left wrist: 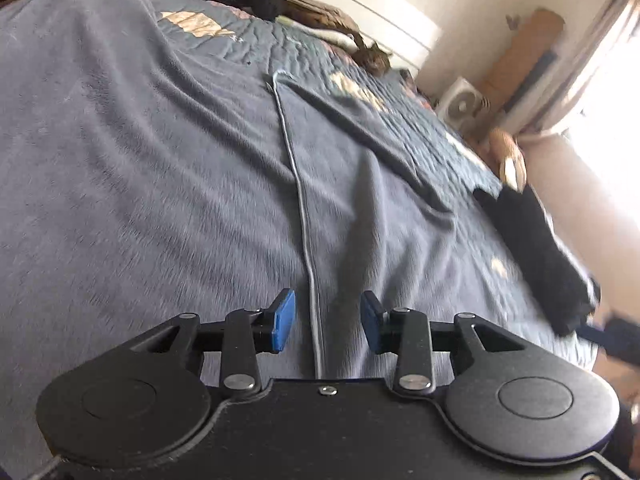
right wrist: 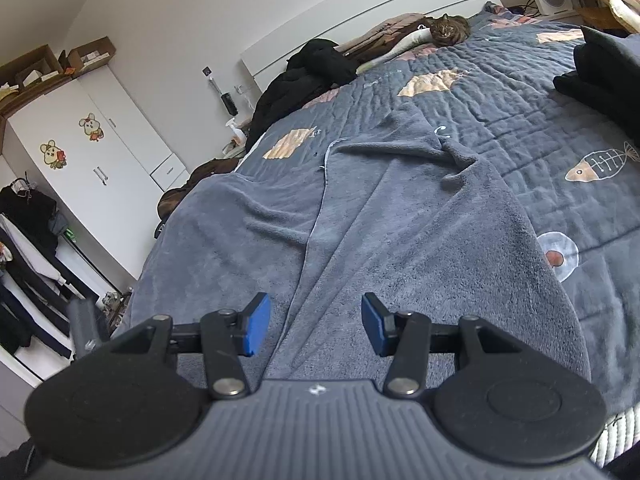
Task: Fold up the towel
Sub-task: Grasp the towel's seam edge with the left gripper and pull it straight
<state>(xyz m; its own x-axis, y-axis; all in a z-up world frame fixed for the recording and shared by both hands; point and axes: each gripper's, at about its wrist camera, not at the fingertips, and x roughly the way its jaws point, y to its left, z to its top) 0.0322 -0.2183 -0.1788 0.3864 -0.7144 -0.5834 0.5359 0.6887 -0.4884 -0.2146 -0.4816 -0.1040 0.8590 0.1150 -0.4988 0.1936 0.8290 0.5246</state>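
Both grippers' jaws gape over the towel point(right wrist: 400, 240) (rumpled, perhaps half-folded).

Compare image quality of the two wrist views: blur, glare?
Left wrist: motion-smeared, worst at the right edge, where the window blows out white; towel soft, left tool sharp. Right wrist: crisp and evenly lit, no glare, towel nap and cat clear; strong fisheye bending at the edges in both.

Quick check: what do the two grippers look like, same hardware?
Nearly. Left gripper: black linkage arms, round black pivot housings, silver bolts, blue pads on the fingers, smooth black body. Right gripper: same linkage and blue pads, but a ribbed grey body with a small white mark.
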